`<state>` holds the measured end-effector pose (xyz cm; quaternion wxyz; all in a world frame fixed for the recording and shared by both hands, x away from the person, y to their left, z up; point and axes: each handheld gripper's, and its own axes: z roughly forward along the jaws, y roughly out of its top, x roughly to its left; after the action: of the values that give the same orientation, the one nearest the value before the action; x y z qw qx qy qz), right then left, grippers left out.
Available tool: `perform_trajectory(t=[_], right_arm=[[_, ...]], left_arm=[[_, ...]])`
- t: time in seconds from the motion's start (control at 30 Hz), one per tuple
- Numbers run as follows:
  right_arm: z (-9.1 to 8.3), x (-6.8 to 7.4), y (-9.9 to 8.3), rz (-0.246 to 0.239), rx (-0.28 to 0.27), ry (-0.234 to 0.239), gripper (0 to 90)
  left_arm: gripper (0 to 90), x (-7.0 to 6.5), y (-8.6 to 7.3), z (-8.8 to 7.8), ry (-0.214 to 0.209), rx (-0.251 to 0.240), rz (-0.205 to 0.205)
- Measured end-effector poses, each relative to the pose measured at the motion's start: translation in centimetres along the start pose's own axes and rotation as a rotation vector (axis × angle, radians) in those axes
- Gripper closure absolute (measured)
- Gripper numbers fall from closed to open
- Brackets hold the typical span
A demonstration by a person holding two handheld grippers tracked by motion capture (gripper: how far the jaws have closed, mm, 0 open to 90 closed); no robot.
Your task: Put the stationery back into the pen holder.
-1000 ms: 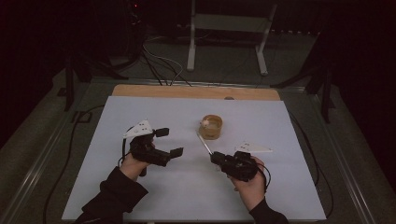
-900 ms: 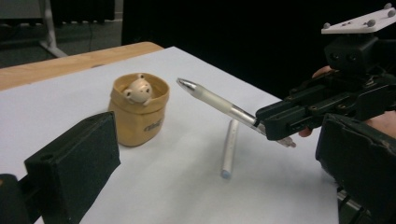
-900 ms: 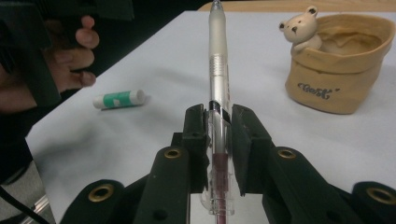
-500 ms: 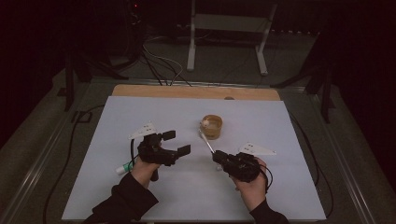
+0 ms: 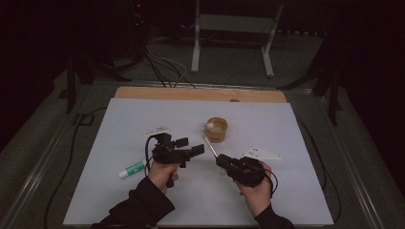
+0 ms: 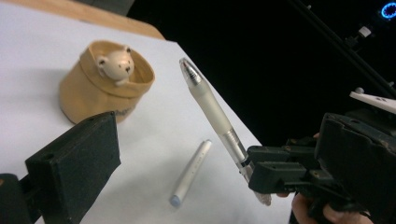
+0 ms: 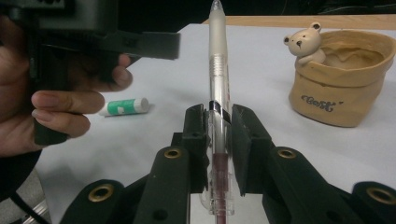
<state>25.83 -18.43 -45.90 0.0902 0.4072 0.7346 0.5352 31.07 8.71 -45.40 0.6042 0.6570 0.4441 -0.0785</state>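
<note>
Since a second ago the left tool (image 5: 193, 147), spread and empty, has moved in toward the pen (image 7: 218, 70), pinched upright by the right tool (image 7: 218, 140) beside the cup (image 5: 216, 130), probably for a handover or recapping.

A white sheet (image 5: 143, 119) is laid over a wooden tabletop (image 5: 200, 94) at the frame's centre. Darkness is seen all around. A grey metal stand (image 5: 231, 28) is set at upper centre, cables (image 5: 162, 67) beside it.
</note>
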Motion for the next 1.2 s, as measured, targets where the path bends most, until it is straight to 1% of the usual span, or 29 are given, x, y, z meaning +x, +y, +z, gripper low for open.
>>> perform_trajectory(t=[0.03,0.1,0.13,0.17,0.2,0.23,0.3,0.4,0.43,0.47,0.57,0.7,0.77,0.87,1.0,1.03,1.2], right_arm=[[0.0,0.0,0.0,0.001,-0.001,0.001,76.7],[0.0,0.0,0.0,0.001,0.0,0.002,76.7],[0.0,0.0,0.0,0.001,0.0,0.002,76.7],[0.0,0.1,0.0,0.001,-0.001,0.003,76.7],[0.0,0.1,0.0,-0.001,-0.001,0.004,76.7],[0.0,0.1,0.0,0.001,0.0,0.005,76.7],[0.0,0.1,0.0,-0.001,0.0,0.007,76.7],[0.1,0.2,0.0,-0.002,0.0,0.011,76.7],[0.1,0.3,0.0,-0.002,0.0,0.014,76.7],[0.1,0.3,0.0,-0.003,0.0,0.016,76.7],[0.1,0.3,0.0,-0.004,0.004,0.019,76.6],[0.3,0.5,-0.1,-0.009,0.008,0.025,76.7],[0.3,0.5,-0.1,-0.01,0.009,0.028,76.7],[0.3,0.6,-0.1,-0.013,0.012,0.03,76.7],[0.4,0.7,-0.1,-0.017,0.016,0.029,76.7],[0.4,0.7,-0.1,-0.017,0.017,0.03,76.6],[0.4,0.7,-0.1,-0.023,0.016,0.032,76.6]], left_arm=[[1.0,0.1,0.0,0.1,-0.004,-0.002,-0.015],[5.7,0.2,-0.1,0.5,-0.002,-0.012,-0.057],[6.9,0.2,-0.1,0.5,-0.002,-0.012,-0.057],[6.9,0.3,-0.1,0.7,0.001,-0.017,-0.082],[12.9,0.3,-0.1,0.8,0.003,-0.021,-0.093],[16.3,0.4,-0.1,0.9,-0.001,-0.02,-0.108],[18.8,0.6,-0.2,1.2,-0.004,-0.017,-0.133],[29.0,0.9,-0.4,1.6,-0.002,-0.026,-0.163],[34.1,0.9,-0.4,1.7,-0.002,-0.027,-0.168],[36.0,1.0,-0.5,1.8,-0.002,-0.031,-0.173],[45.6,1.2,-0.6,1.9,-0.01,-0.038,-0.189],[56.7,1.4,-0.6,2.1,-0.028,-0.04,-0.213],[57.7,1.4,-0.7,2.2,-0.031,-0.04,-0.206],[62.4,1.3,-0.7,2.4,-0.052,-0.038,-0.21],[72.8,1.2,-0.9,2.6,-0.075,-0.036,-0.213],[73.3,1.1,-0.9,2.6,-0.071,-0.04,-0.208],[76.3,1.0,-1.0,2.6,-0.104,-0.061,-0.204]])
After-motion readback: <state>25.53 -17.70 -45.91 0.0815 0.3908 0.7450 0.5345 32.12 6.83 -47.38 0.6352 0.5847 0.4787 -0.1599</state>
